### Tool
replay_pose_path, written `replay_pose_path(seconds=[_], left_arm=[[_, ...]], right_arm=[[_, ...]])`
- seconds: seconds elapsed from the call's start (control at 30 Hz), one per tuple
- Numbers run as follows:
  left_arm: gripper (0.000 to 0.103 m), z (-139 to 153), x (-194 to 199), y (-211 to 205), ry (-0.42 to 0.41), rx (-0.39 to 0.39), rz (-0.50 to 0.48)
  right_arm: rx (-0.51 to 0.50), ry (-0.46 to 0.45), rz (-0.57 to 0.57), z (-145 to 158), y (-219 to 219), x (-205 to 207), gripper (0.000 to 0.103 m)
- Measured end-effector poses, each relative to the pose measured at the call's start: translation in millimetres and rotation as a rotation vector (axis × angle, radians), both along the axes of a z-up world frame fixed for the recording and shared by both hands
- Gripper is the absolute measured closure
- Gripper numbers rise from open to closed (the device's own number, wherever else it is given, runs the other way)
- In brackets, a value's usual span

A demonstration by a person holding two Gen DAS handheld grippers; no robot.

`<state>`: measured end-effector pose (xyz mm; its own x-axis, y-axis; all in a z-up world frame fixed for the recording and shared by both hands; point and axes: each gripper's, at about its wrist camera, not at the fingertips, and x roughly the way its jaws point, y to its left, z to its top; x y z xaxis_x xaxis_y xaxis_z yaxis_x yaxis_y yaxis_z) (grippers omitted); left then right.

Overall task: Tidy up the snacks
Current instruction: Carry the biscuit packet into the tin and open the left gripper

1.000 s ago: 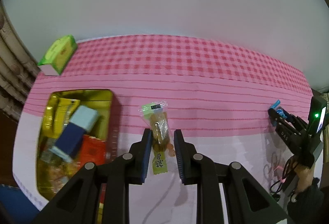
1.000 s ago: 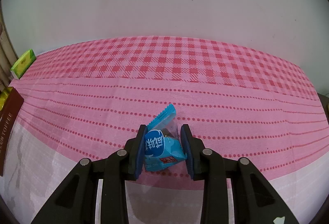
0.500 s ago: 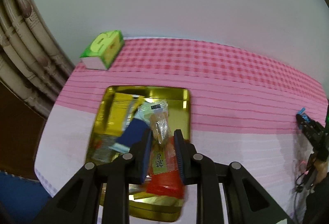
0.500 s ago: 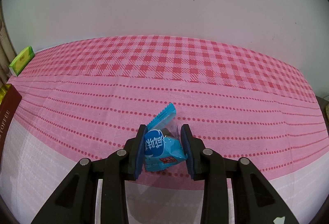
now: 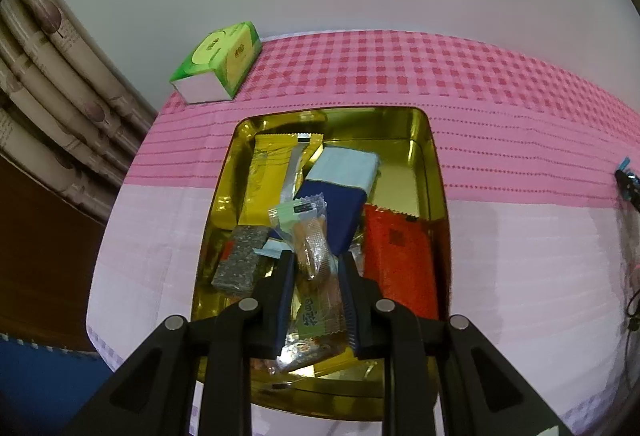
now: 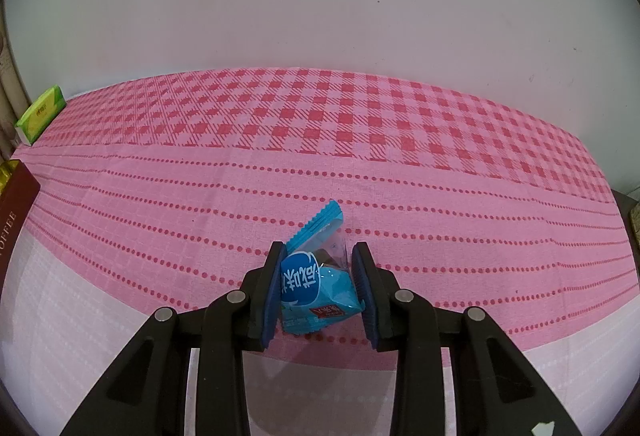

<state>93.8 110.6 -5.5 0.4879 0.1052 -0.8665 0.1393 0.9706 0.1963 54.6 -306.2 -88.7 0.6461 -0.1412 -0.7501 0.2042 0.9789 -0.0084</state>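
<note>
My left gripper (image 5: 315,268) is shut on a clear-wrapped biscuit snack (image 5: 312,240) with a green label, held over the gold tin tray (image 5: 436,163). Several snacks lie in the tray: a yellow packet (image 5: 268,175), a blue box (image 5: 340,187), a red packet (image 5: 400,260) and a dark seeded bar (image 5: 240,260). My right gripper (image 6: 318,268) is shut on a blue snack packet (image 6: 312,284) just above the pink cloth (image 6: 320,155). The right gripper also shows small at the right edge of the left wrist view (image 5: 629,184).
A green tissue box (image 5: 218,63) sits at the cloth's back left corner, also seen in the right wrist view (image 6: 40,113). A dark red lid (image 6: 14,211) lies at the left edge. Curtain folds (image 5: 48,83) hang left of the table. A pale wall stands behind.
My left gripper carried the clear-wrapped snack leftwards from the bare cloth to over the gold tray and lower towards it. The right gripper and its blue packet stayed still.
</note>
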Motion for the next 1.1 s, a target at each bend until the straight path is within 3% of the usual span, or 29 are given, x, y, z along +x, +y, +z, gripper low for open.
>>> replay_pose_path(seconds=[1.1], left_arm=[[0.077,-27.3,4.5,10.0,0.011,0.061,0.02]], right_arm=[[-0.032,0.004,0.007,1.0,1.3,0.8,0.072]])
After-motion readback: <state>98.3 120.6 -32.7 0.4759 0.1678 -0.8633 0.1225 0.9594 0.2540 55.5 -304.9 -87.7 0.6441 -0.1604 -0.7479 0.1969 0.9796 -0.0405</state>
